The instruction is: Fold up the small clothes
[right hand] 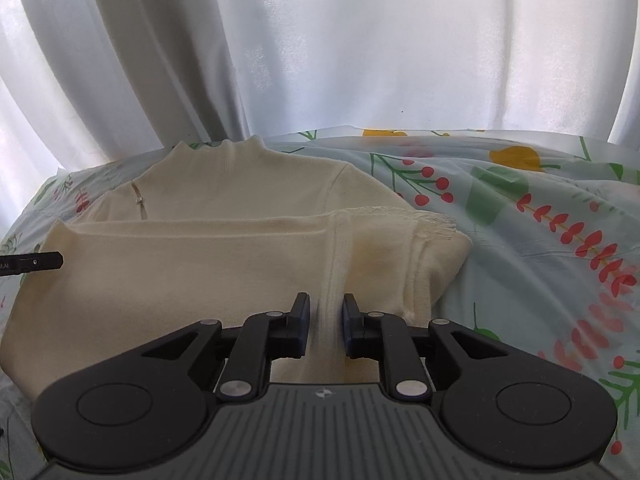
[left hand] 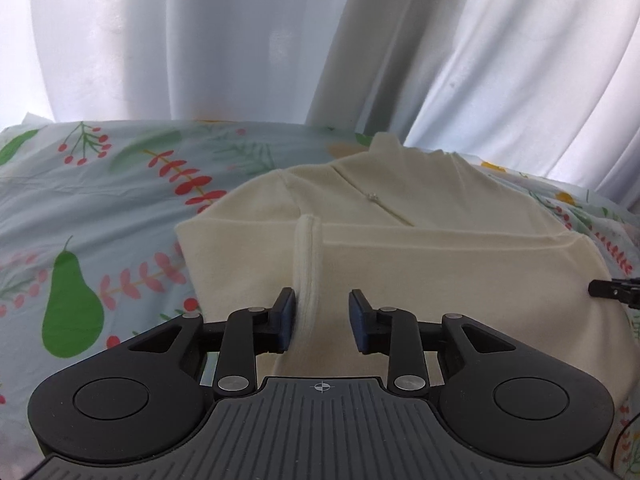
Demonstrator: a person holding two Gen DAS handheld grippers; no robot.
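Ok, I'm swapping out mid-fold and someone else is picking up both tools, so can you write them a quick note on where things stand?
Left tongs: open over the sweater, beside a ribbed cuff, gripping nothing.
Right tongs: slightly open, a ribbed strip between the pads; not clearly pinched.
The cream sweater lies on the flowered bedsheet, collar toward the curtain.
Done: sleeves look folded in, lower part brought up over the chest.
Left: probably pull clear, then fold once more and smooth flat.
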